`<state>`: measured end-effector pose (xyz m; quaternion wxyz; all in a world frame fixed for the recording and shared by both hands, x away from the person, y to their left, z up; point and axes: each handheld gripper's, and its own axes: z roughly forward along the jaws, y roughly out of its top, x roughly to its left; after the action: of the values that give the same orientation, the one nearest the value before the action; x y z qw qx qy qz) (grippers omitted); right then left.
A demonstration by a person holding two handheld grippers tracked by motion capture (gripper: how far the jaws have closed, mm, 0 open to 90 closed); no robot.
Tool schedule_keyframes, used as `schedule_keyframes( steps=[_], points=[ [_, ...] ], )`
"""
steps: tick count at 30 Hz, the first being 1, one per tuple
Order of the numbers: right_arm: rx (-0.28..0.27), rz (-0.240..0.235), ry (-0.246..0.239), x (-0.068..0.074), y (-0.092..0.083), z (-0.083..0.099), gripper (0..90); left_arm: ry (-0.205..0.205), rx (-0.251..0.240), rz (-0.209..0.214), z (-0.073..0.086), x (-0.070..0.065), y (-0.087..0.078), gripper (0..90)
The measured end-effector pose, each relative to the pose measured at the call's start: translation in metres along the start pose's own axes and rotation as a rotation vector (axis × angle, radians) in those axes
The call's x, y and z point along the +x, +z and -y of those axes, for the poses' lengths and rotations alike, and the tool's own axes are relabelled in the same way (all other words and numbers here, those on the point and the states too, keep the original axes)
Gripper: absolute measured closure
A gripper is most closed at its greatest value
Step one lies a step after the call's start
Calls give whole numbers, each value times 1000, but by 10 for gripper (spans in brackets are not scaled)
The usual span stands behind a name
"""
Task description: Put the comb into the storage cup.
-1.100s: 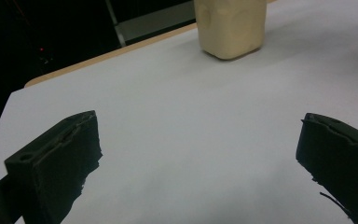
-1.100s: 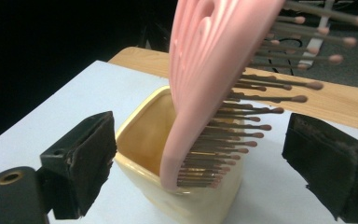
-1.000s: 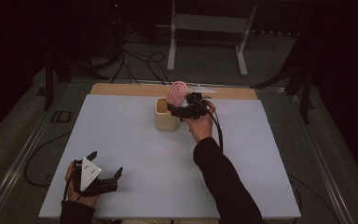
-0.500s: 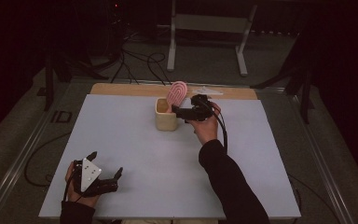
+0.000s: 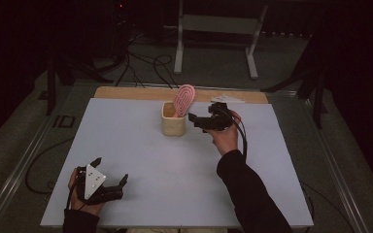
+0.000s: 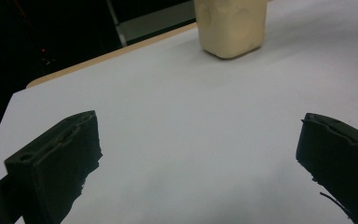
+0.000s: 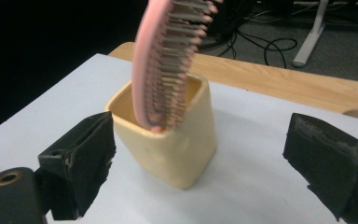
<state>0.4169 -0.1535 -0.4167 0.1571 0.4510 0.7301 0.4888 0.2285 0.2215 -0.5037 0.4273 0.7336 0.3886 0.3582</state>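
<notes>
Standing handle-down in the cream squared plastic cup (image 7: 168, 140), the pink oval plastic hairbrush (image 7: 170, 60) leans its bristled head out over the rim, just ahead of my right gripper (image 7: 200, 163) and a little toward its left jaw. I judge the brush light and stiff, its smooth back likely slippery and its rows of pins springy, so the sound place to take it is across the flat edges of the head or low on the neck just above the rim, not on the pins. The cup looks light too, with soft rounded walls, and I expect it would tip or slide if I nudged the brush sideways. My right jaws stand wide apart, holding nothing and touching nothing; the cup sits between their lines, closer to the left jaw but apart from it. My left gripper (image 6: 196, 158) also has its jaws spread wide and empty, resting low over the white tabletop (image 6: 191, 121), with the cup well ahead of them and toward the right jaw. Beyond the cup runs the table's bare wooden edge strip (image 7: 279, 79).
</notes>
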Motion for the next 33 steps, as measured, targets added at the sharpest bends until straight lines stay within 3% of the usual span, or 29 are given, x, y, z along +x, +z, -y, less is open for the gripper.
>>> schedule_keyframes(
  steps=[10,15,22,27,29,33],
  points=[
    [4,53,-20,-5,-25,20,90,0,4,0,0,0,1,2],
    [0,76,-93,0,-45,38,90,-7,2,0,0,0,0,3],
    [7,84,-140,1,-66,57,90,-18,3,0,0,2,0,2],
    [2,110,-217,6,-82,69,90,-23,3,-5,0,3,0,2],
    [5,122,-253,8,-91,79,90,-45,-6,1,0,5,-1,2],
    [7,123,-255,6,-100,89,90,-79,-15,1,0,9,-3,2]
  ],
)
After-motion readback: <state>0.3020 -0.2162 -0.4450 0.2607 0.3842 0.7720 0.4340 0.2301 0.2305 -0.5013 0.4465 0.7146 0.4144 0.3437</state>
